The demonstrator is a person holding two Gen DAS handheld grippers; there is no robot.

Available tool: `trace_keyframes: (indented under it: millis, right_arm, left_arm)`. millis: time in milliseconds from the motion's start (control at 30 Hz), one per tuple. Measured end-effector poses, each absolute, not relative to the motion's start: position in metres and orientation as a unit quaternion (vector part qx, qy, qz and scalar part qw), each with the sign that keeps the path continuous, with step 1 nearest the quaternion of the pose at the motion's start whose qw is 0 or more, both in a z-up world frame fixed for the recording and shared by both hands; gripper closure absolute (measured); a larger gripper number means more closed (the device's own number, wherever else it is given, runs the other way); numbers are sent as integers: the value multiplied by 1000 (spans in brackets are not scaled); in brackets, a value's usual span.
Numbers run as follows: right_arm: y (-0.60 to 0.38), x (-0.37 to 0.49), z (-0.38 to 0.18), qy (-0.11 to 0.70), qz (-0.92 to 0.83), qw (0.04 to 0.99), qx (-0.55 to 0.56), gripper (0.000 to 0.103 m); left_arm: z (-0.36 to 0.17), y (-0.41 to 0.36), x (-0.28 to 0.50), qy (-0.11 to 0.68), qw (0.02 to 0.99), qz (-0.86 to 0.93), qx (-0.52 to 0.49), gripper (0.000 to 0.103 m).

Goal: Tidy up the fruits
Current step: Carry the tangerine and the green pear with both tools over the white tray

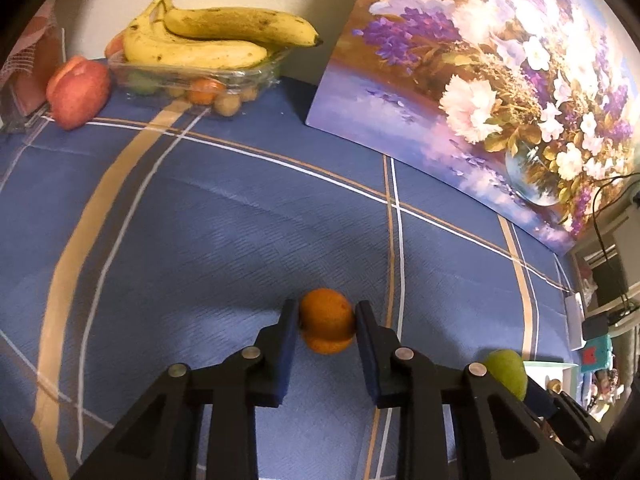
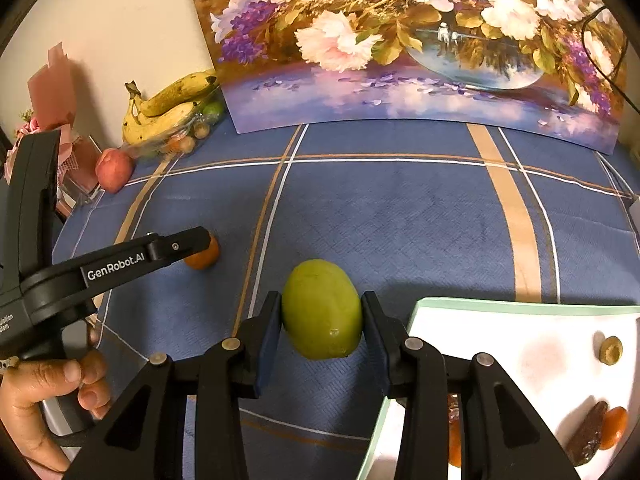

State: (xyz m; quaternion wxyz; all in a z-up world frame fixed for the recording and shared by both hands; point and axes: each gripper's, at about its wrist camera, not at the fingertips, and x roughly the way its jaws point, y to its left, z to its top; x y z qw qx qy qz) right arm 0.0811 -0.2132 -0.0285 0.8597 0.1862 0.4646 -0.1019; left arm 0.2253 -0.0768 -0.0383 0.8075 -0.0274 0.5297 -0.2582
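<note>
1. A blue checked tablecloth (image 1: 200,220) with tan and white stripes covers the whole work surface.
2. A large flower painting (image 2: 400,40) leans against the wall at the far edge of the cloth.
3. A white tray (image 2: 520,340) with a pale green rim lies at the near right in the right wrist view; small fruits rest on it, among them a small orange one (image 2: 614,428) beside a dark brown piece (image 2: 588,436).
4. A clear plastic container (image 1: 240,76) in the far left corner holds small fruits, with a bunch of bananas (image 1: 216,36) on top.
5. A red apple (image 1: 78,94) sits on the cloth just left of that container.
6. The right gripper (image 2: 322,316) is clamped on a green oval fruit (image 2: 322,310); both pads press its sides, over the cloth just left of the tray.
7. The left gripper (image 1: 327,322) is clenched on a small orange (image 1: 327,320), pads against both sides, near the middle of the cloth. Whether it is lifted is unclear.
8. A person's hand (image 2: 44,404) grips the left gripper's handle.
</note>
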Motion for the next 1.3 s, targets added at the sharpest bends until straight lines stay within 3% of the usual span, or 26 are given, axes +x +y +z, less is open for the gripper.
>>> trace_keyframes:
  millis: [700, 1300]
  right_arm:
    - [-228, 15, 29, 440, -122, 870, 189, 61]
    - [-263, -56, 23, 456, -170, 844, 224, 61]
  left_arm:
    - [26, -70, 158, 519, 815, -258, -13, 73]
    - [33, -112, 78, 520, 792, -317, 36, 73]
